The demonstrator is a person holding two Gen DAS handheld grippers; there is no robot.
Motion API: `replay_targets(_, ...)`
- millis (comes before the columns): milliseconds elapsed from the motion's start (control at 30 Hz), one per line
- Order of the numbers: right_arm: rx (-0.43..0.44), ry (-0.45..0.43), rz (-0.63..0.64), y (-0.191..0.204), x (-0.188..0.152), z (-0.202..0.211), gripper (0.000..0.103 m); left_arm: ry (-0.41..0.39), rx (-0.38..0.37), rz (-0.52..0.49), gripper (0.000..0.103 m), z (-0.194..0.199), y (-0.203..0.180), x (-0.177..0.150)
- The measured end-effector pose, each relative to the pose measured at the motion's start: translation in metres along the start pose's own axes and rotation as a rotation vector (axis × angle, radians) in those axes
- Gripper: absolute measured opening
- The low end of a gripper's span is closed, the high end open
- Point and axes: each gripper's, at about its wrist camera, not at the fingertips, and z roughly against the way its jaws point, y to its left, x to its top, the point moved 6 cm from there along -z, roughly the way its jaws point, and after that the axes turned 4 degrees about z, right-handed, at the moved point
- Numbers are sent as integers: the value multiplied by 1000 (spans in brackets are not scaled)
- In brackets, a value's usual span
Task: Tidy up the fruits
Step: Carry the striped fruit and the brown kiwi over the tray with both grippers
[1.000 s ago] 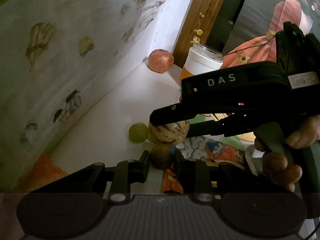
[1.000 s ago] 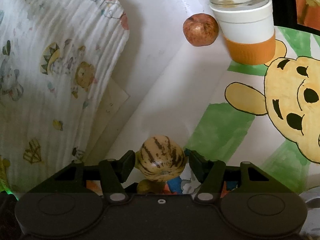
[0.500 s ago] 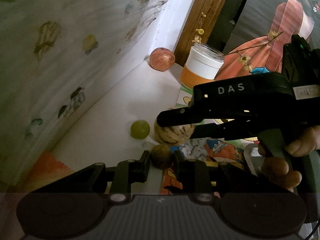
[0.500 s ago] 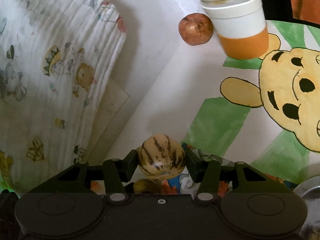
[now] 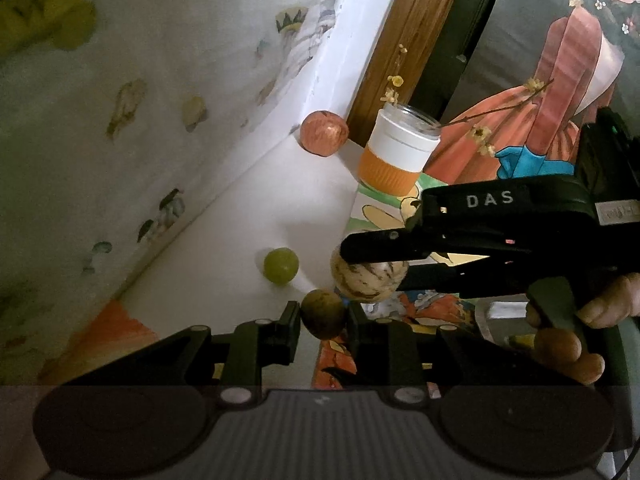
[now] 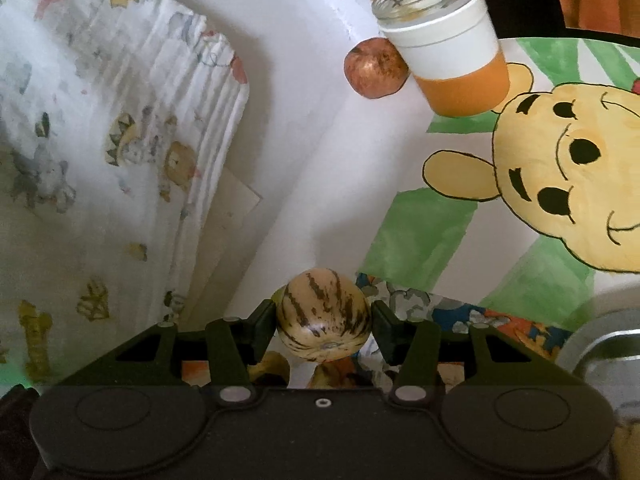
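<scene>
Right gripper (image 6: 324,322) has lifted the striped melon (image 6: 323,316) w/ jaws clamped; left gripper (image 5: 323,316) jaws grip a brown fruit (image 5: 322,313). Glass jar (image 6: 444,40) holds flower twigs (image 5: 486,136).

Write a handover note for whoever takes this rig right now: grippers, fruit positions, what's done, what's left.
Left gripper: shut on a small brownish-green round fruit.
Right gripper: shut on the cream, brown-striped oval fruit, held above the white tabletop.
Still loose on the tabletop: a small green round fruit, and a red apple at the back beside the white-and-orange glass cup.
Done: two fruits picked up. Left: place both, then collect the other two. Destination unclear from these views.
</scene>
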Motion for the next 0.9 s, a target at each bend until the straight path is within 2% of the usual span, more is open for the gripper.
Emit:
replay_targets(200, 22, -39, -37, -2, -6, 26, 54, -20, -7, -3, 27, 17, -6, 2)
replay_targets(433, 3, -77, -31, -2, -16, 67, 54, -44, -23, -18, 27, 41, -21, 2)
replay_targets(633, -10, -114, -40, -8, -33, 108, 54, -57, -53, -40, 27, 60, -44, -3)
replay_targets(900, -56, -162, -77, -33, -69, 164, 54, -42, -118, -78, 27, 79, -87, -24)
